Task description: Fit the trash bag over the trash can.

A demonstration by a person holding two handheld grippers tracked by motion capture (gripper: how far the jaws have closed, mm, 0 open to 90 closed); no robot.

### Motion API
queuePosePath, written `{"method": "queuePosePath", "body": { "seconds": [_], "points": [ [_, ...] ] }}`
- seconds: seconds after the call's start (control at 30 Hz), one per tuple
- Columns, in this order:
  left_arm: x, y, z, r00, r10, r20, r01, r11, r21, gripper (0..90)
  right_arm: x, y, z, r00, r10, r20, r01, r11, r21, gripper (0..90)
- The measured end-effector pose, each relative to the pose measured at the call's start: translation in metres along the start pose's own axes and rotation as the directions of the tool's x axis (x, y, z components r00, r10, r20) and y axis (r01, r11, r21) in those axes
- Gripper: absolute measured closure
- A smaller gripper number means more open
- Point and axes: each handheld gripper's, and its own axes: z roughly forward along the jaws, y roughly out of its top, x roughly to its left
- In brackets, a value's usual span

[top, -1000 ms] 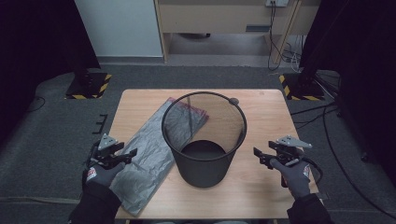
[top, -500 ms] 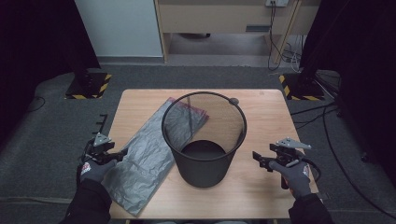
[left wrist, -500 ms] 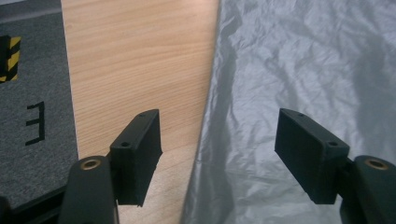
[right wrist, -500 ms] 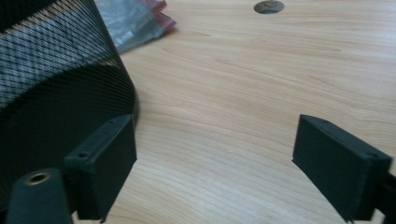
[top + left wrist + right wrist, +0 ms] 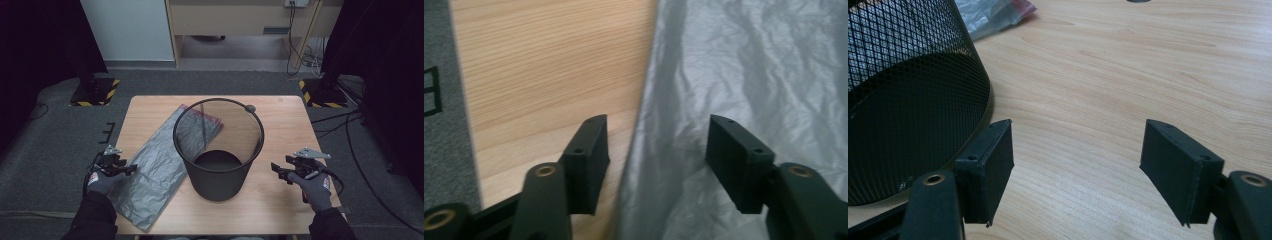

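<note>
Wooden table (image 5: 280,125) is seen from above, standing on grey carpet. Nearest, the left gripper (image 5: 126,170) is held at the table's left edge, its jaws parted and just narrowed, straddling the border of a grey plastic bag (image 5: 160,165) without pressing it. The right gripper (image 5: 276,171) is held low over bare wood, jaws apart and empty, likewise just narrowed. Between them a black mesh bin (image 5: 218,150) stands upright, the bag lying flat beside it and stretching behind it.
</note>
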Motion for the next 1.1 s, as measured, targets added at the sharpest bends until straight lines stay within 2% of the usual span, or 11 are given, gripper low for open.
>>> {"method": "queuePosePath", "body": {
  "seconds": [0.23,0.33,0.47,0.6,0.73,0.77,0.87,0.97,1.03,1.07,1.1],
  "points": [
    [-0.018,0.005,-0.001,0.9991,-0.017,-0.038,0.02,0.9975,0.067,84.9,0.0,0.0,0.001,0.9999,-0.011,0.0,0.011,0.9998,0.013,30.6],
    [-0.021,0.007,-0.002,0.9992,-0.03,-0.026,0.032,0.9972,0.068,89.9,0.001,0.001,0.0,1.0,-0.002,0.0,0.002,0.9999,0.012,30.8],
    [-0.023,0.012,-0.012,0.9933,-0.101,0.057,0.102,0.9945,-0.023,90.0,0.0,0.002,-0.003,1.0,0.004,0.0,-0.004,1.0,-0.004,31.0],
    [-0.02,0.018,-0.029,0.9684,-0.166,0.186,0.199,0.9633,-0.18,90.0,-0.001,0.002,-0.003,0.9999,0.011,-0.003,-0.011,0.9999,0.005,30.8],
    [-0.023,0.027,-0.044,0.9538,-0.178,0.242,0.245,0.9274,-0.283,90.0,0.0,0.003,-0.003,0.9997,0.022,-0.008,-0.022,0.9998,-0.001,30.8],
    [-0.023,0.027,-0.044,0.9538,-0.178,0.242,0.245,0.9274,-0.283,90.0,-0.001,0.003,-0.003,0.9999,0.016,-0.004,-0.016,0.9999,-0.002,30.8],
    [-0.032,0.043,-0.063,0.9576,-0.129,0.258,0.226,0.8899,-0.396,90.0,-0.002,0.003,-0.003,0.9999,0.011,-0.002,-0.011,0.9999,-0.005,30.8],
    [-0.038,0.051,-0.071,0.9649,-0.091,0.247,0.194,0.8789,-0.436,90.0,-0.002,0.004,-0.003,0.9999,0.015,-0.005,-0.015,0.9999,-0.006,30.9],
    [-0.046,0.061,-0.081,0.9689,-0.065,0.239,0.179,0.8526,-0.491,90.0,-0.002,0.004,-0.003,1.0,0.002,-0.001,-0.002,1.0,-0.004,30.9],
    [-0.051,0.068,-0.09,0.972,-0.044,0.231,0.164,0.8313,-0.531,90.0,-0.002,0.004,-0.003,1.0,0.003,-0.003,-0.003,1.0,-0.002,30.9],
    [-0.055,0.071,-0.095,0.9749,-0.034,0.22,0.152,0.8217,-0.549,90.0,-0.002,0.004,-0.003,1.0,0.007,-0.006,-0.007,1.0,0.0,30.9]
  ]
}}
